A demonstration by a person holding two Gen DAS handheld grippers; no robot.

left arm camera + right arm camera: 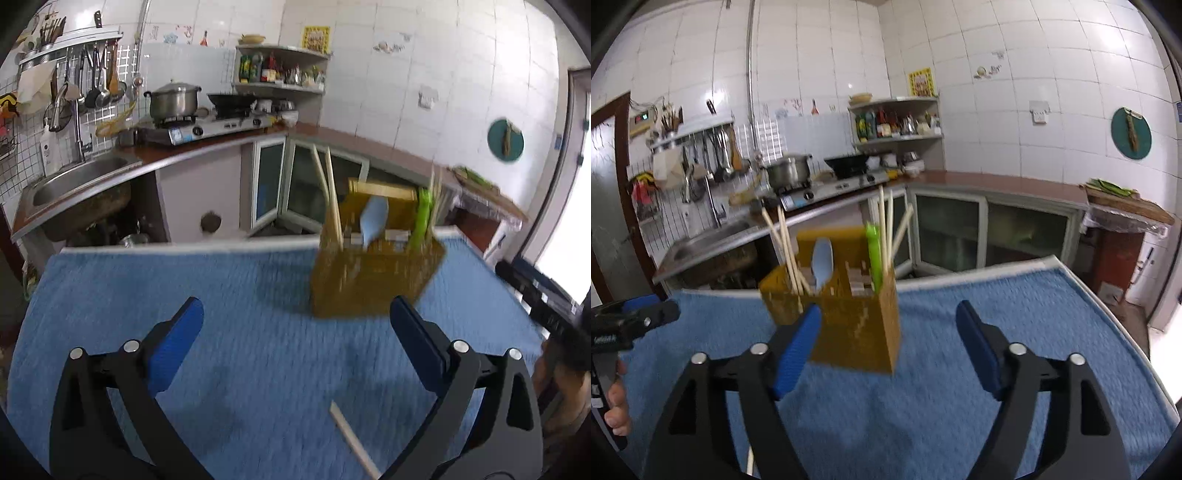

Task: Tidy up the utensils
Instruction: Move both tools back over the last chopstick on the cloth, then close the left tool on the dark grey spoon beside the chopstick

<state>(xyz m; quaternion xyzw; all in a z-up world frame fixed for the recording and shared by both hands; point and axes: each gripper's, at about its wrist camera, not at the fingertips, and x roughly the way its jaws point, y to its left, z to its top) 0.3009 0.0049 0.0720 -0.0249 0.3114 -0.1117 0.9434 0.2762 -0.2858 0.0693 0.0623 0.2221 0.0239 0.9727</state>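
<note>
- Over the blue towel (229, 295), from the left wrist: left gripper (295, 325) spread wide, blue pads (173, 347) well apart, nothing between them but bare cloth.
- Stood toward the far right of the towel: yellow utensil holder (373, 280), just short of the table's pale far edge (184, 248), blurred.
- Rose out of the holder: chopsticks (332, 199) at its left side, a light blue spoon (375, 219) in the middle, a green utensil (423, 218) at the right.
- Lay loose on the cloth near the lower edge of the frame, between the gripper's arms: single chopstick (352, 439), slanted, touched by neither finger.
- Left open: broad stretch of towel on the left and centre, up to the far edge; beyond it a gap, then the kitchen counter (207, 151) with sink (74, 181) and stove.
- At the right margin: part of the other gripper and a hand, dim.
- From the right wrist: right gripper (888, 339) also parted wide and empty, its left pad (796, 354) overlapping the holder (857, 328) in the picture; contact not possible to tell.
- Seen clearer here: chopsticks in two groups, one left (786, 251), one right (890, 229) beside the green utensil (873, 254); spoon (823, 260) bowl-up.
- Shown only here: open towel (1034, 314) right of the holder up to the table's rounded right edge; left gripper and a hand (617, 410) at the left margin.
</note>
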